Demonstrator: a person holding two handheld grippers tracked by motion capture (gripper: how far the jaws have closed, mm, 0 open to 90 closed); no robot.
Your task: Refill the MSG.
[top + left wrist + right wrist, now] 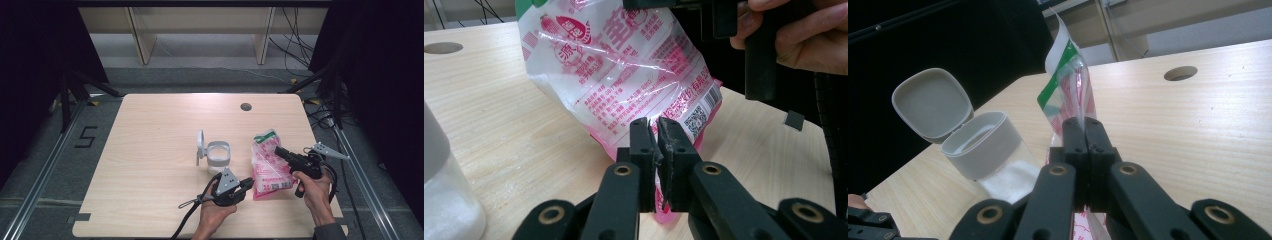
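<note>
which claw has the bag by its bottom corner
The left claw: its jaws pinch the bottom corner of the pink bag by the barcode. The right claw clamps the bag's edge higher up, nearer the green top.

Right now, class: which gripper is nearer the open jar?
Left. The left gripper sits just in front of the jar, at the bag's bottom corner; the right gripper is beyond the bag.

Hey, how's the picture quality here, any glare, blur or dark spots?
High view: even light on the table, black surroundings, slightly soft. Left gripper view: glare streaks on the plastic bag, the jar at the edge blurred. Right gripper view: sharp on the jaws, dark backdrop behind the jar's open lid.
</note>
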